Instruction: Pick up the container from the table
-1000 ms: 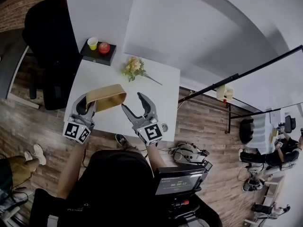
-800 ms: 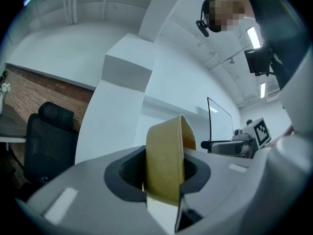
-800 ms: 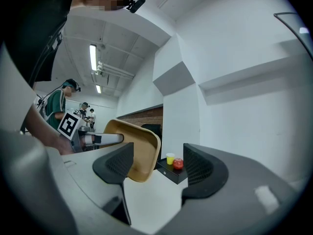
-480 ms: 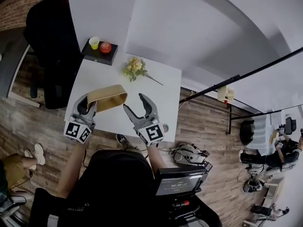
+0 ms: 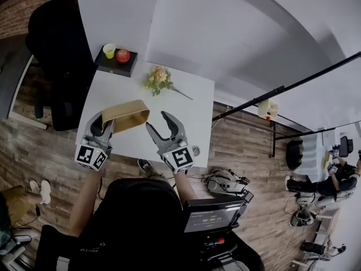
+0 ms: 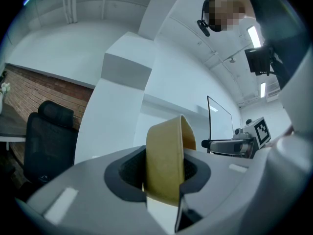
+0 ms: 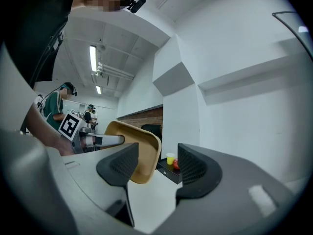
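Observation:
The tan oval container [image 5: 127,114] hangs above the white table [image 5: 186,103], tilted on its side. My left gripper [image 5: 104,124] is shut on one end of its rim. In the left gripper view the container [image 6: 166,155] stands edge-on, pinched between the two jaws. My right gripper [image 5: 157,121] is open just right of the container's free end, and its jaws have just been closing. In the right gripper view the container [image 7: 142,148] sits past the left fingertip [image 7: 122,163], with no pad pressing on it. Nothing is between those jaws.
A bunch of flowers [image 5: 159,79] lies at the table's far side. A black tray [image 5: 114,65] at the far left corner holds a yellow cup [image 5: 109,50] and a red apple [image 5: 123,55]. A black chair [image 5: 56,49] stands left of the table.
The right gripper's jaws have narrowed a little. Both hands and the held container stay where they were.

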Motion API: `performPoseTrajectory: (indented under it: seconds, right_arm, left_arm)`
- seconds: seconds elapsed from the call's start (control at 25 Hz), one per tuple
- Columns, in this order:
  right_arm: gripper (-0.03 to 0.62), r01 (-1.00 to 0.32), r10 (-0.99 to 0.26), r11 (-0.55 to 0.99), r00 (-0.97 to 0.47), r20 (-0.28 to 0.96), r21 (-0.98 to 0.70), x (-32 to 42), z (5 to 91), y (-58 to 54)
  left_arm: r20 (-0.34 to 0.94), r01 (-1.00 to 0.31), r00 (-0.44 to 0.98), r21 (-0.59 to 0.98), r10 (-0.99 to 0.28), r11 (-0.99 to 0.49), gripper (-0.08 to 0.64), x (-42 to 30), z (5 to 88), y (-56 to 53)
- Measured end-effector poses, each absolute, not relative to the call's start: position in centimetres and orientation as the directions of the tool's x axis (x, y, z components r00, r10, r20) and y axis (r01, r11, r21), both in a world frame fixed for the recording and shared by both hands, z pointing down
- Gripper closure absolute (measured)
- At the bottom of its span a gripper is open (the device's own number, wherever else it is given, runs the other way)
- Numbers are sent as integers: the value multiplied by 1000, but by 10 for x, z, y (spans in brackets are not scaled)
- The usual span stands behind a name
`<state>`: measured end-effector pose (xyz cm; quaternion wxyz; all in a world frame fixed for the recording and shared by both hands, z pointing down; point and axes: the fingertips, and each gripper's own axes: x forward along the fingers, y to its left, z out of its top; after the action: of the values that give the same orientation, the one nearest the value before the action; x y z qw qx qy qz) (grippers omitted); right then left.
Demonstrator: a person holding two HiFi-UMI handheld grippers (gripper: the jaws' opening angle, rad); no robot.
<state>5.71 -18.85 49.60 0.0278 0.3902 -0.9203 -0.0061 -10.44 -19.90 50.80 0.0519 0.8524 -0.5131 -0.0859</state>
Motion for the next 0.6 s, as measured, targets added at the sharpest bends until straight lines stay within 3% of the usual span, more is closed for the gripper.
performPoseTrajectory:
  seconds: [0.6]
  right_arm:
    - [443, -707, -709, 705, -704, 32, 55, 60, 493, -181]
  left_arm:
    - [-91, -865, 460, 176, -883, -469, 446, -101, 514, -195]
